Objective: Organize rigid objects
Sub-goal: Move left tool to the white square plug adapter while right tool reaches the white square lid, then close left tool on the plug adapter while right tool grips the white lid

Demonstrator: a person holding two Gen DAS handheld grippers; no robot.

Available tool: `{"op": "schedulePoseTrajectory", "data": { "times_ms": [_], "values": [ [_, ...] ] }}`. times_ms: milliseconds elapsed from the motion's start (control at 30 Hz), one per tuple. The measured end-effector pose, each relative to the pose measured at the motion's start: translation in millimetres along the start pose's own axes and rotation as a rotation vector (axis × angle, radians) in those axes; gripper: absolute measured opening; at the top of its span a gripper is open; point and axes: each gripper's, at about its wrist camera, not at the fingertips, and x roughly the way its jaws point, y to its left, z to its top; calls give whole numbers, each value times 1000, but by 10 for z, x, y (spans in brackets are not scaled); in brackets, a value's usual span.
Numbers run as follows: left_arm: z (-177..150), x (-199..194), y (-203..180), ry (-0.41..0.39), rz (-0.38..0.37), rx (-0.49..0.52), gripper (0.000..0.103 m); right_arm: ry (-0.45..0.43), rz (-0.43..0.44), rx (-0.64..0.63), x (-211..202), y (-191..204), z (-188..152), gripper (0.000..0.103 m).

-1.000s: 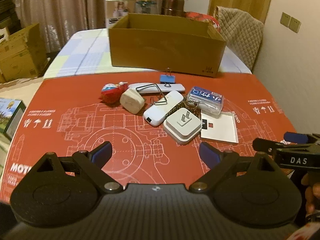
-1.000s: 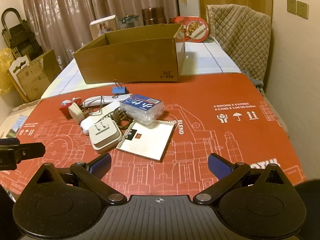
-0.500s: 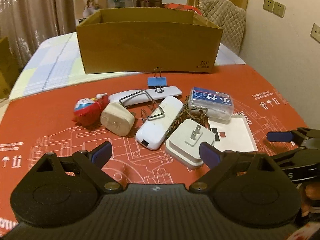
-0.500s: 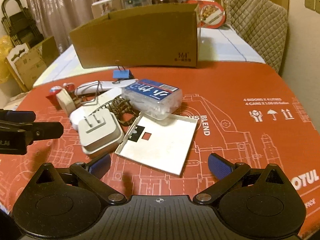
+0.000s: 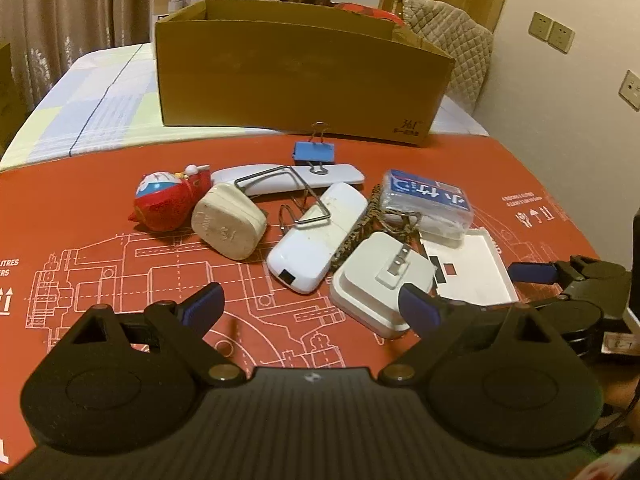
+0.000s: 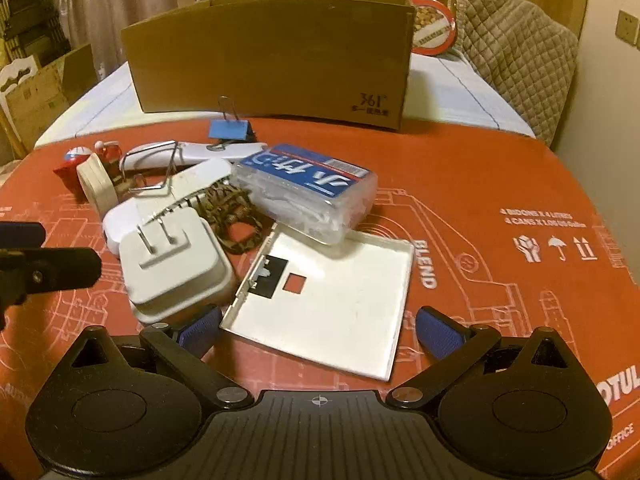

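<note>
A heap of small objects lies on the red mat (image 5: 100, 248): a red toy figure (image 5: 168, 200), a cream plug (image 5: 228, 226), a white oblong device (image 5: 316, 240), a white charger with prongs (image 5: 380, 280) (image 6: 176, 268), a clear box with a blue label (image 5: 428, 204) (image 6: 304, 188), a flat white square lid (image 6: 336, 304), a blue binder clip (image 5: 314, 152) and a long white remote (image 5: 288, 178). My left gripper (image 5: 310, 306) hovers open just before the charger and the oblong device. My right gripper (image 6: 318, 326) stands open over the near edge of the square lid.
An open cardboard box (image 5: 296, 68) (image 6: 272, 52) stands behind the heap, on a pale checked cloth (image 5: 92, 108). A quilted chair back (image 6: 516, 52) and a wall lie to the right. More boxes stand at the far left (image 6: 32, 88).
Both grippers have come down and forward toward the heap, so the objects look larger and nearer. Their jaws stay equally wide. Nothing on the mat has shifted.
</note>
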Motion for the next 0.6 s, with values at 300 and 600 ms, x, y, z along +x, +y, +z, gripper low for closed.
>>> {"op": "schedulePoseTrajectory", "data": {
  "times_ms": [300, 600],
  "values": [
    [0, 28, -338, -32, -39, 183, 92, 0, 3, -11, -181, -275, -149, 88],
    [-17, 177, -447, -2, -74, 254, 92, -48, 33, -46, -24, -361, -70, 98]
  ]
}}
